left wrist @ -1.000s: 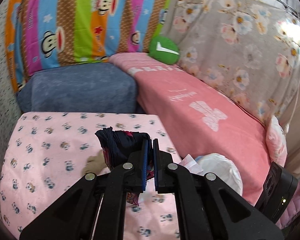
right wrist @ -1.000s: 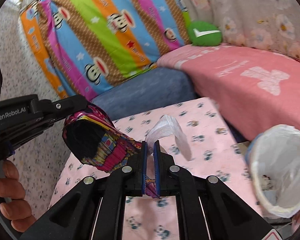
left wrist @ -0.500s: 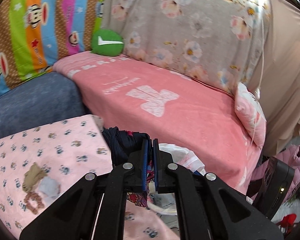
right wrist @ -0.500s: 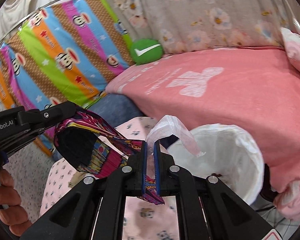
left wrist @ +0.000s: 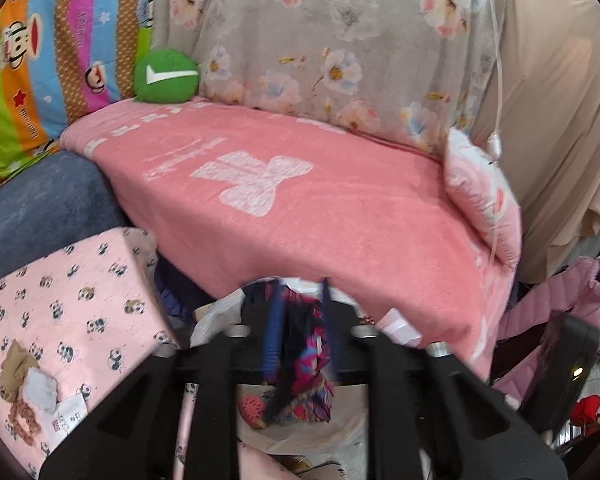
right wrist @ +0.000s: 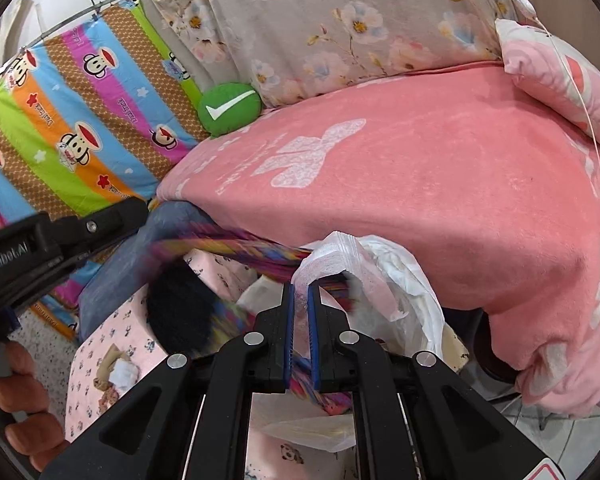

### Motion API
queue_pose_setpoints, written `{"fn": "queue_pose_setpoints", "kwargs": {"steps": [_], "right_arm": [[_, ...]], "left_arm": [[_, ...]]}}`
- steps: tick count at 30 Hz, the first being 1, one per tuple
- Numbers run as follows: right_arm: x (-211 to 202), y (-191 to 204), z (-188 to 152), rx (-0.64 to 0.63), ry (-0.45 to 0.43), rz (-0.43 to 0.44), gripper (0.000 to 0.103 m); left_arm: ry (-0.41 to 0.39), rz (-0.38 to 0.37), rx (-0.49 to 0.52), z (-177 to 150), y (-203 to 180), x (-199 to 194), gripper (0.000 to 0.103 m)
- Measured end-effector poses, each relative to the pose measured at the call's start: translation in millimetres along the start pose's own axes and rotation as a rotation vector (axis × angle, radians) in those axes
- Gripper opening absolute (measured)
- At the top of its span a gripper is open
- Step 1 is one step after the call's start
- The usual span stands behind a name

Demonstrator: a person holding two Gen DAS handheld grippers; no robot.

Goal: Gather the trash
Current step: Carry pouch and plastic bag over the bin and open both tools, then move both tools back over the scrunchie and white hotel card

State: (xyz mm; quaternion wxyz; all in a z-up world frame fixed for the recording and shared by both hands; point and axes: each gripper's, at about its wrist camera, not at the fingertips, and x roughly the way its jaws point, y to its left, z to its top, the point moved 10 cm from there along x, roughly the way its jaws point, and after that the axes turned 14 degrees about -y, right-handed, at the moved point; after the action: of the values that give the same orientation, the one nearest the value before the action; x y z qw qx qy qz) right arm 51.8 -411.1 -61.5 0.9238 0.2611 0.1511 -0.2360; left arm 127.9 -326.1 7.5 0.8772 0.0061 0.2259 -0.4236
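Panda-print pink cloth (left wrist: 60, 312) covers the surface at left. Beside it, the left gripper (left wrist: 298, 320) has its jaws parted around a colourful wrapper (left wrist: 304, 364). Rightward, the right gripper (right wrist: 300, 320) loosely straddles the wrapper above the white-lined bin (right wrist: 412, 292).

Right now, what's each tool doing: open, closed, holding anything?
Left tool: jaws parted, the multicolored cloth hanging loose between them.
Right tool: jaws slightly apart, a clear plastic wrapper and the cloth between them; firm grip cannot be told.
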Motion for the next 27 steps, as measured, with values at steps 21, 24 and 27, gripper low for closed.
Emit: {"fn": "queue_pose_setpoints", "kwargs": {"steps": [21, 24, 27], "right_arm": [[10.7, 41.0, -28.8, -0.067, 0.043, 0.032, 0.034], [8.5, 51.0, -31.0, -0.083, 0.046, 0.044, 0.034], [5.8, 62.6, -35.8, -0.099, 0.052, 0.059, 0.034]], "left_arm": [[0.045, 0.214, -0.048, -50.5, 97.5, -29.2, 0.056], [0.042, 0.228, -0.062, -53.3, 105.7, -36.9, 0.056], [0.038, 0.240, -0.073, -54.8, 113.1, -44.1, 0.056]]}}
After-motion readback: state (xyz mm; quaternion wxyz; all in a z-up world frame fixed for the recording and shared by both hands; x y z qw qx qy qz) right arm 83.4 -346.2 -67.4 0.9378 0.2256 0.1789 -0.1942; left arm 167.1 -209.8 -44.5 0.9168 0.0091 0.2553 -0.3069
